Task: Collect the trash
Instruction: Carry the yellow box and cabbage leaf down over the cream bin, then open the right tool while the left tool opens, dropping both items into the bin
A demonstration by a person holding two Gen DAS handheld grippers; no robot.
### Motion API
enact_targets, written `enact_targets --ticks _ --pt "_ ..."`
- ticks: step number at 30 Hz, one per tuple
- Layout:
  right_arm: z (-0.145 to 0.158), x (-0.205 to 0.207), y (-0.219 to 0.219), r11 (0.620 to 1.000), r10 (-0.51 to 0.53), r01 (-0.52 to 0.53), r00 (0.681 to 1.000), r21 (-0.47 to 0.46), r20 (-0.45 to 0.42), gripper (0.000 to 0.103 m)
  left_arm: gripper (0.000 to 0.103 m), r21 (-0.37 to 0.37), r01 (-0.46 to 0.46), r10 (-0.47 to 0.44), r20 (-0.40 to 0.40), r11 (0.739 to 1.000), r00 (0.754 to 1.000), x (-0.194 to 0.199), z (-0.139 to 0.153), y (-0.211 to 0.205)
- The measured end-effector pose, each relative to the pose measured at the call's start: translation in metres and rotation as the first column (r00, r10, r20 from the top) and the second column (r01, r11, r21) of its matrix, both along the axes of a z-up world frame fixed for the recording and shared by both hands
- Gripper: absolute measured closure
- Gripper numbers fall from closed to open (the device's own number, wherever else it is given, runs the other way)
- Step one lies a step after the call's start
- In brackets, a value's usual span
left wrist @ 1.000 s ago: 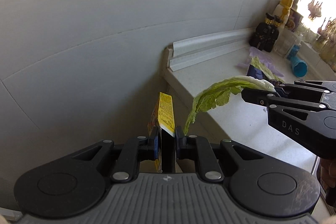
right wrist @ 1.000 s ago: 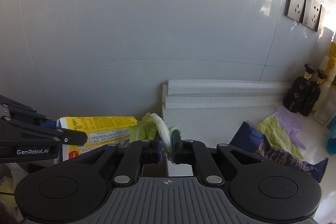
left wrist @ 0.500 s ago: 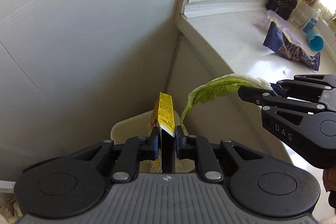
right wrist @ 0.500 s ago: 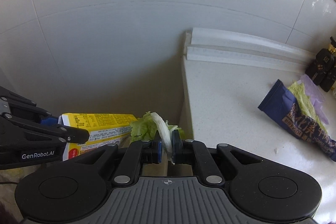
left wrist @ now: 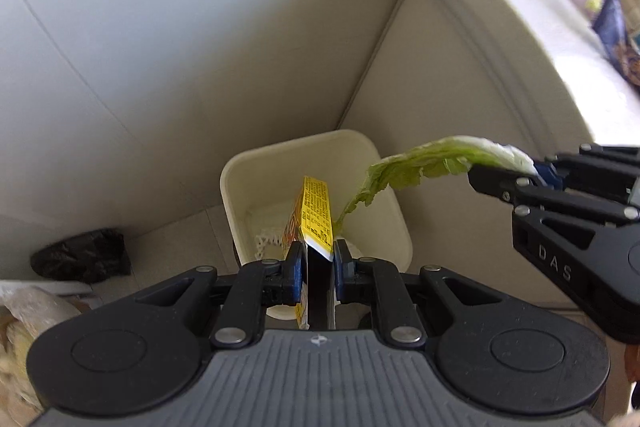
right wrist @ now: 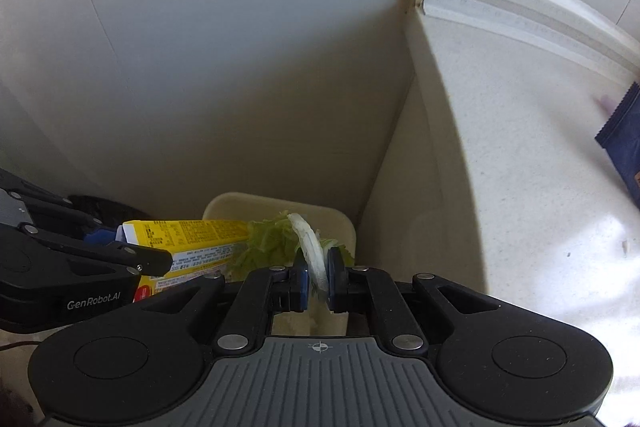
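Both your hands have come down since the earlier frame, and the bin [left wrist: 316, 187] now sits in the middle of the picture. Your left gripper [left wrist: 317, 265] pinches the yellow box [left wrist: 316, 215] right over it. Your right gripper [right wrist: 317, 279] pinches the leaf [right wrist: 310, 251]. Nothing is dropped yet. A blue wrapper [left wrist: 614, 35] waits on the counter [right wrist: 520, 167], upper right.

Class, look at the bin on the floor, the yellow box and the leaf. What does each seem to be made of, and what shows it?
Bin: probably plastic, cream, smooth matt, with rounded moulded corners.
Yellow box: likely thin printed cardboard, with flat panels, sharp folded edges and small print.
Leaf: plant matter, a limp, crinkled green blade with a pale stalk.
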State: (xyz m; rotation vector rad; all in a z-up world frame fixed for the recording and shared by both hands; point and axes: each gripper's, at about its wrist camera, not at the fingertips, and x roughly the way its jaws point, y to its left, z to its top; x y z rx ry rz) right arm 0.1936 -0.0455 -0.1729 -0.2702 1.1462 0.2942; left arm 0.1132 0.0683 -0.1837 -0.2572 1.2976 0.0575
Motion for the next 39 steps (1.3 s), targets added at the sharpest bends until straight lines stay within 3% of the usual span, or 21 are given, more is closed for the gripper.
enact_targets --ticks 10,20,33,37,38,39 --pt "-0.075 0.022 0.012 0.997 -0.037 0.029 0.992 -0.065 -0.121 0.095 0.089 -0.032 -0.051 0.049 -0.063 0.998 0.997 0.014 -0.066 0.019" --pt "-0.139 0.051 0.011 0.992 -0.093 0.072 0.973 -0.107 -0.209 0.096 0.089 -0.009 -0.068 0.066 -0.139 0.998 0.988 0.027 -0.128 0.037" --pt "-0.188 0.073 0.01 0.991 -0.124 0.101 0.943 -0.089 -0.31 0.094 0.086 0.002 -0.048 0.048 -0.142 0.999 0.989 0.029 -0.146 0.034" --pt "-0.192 0.076 0.014 0.99 -0.132 0.111 0.933 -0.082 -0.334 0.086 0.081 0.001 -0.057 0.056 -0.15 0.998 0.987 0.028 -0.143 0.03" --pt "-0.193 0.078 0.012 0.99 -0.137 0.115 0.931 -0.084 -0.337 0.082 0.08 0.004 -0.057 0.057 -0.152 0.998 0.987 0.031 -0.143 0.031" --pt "-0.191 0.078 0.011 0.989 -0.144 0.123 0.929 -0.084 -0.341 0.072 0.079 0.007 -0.058 0.058 -0.152 0.998 0.987 0.033 -0.143 0.032"
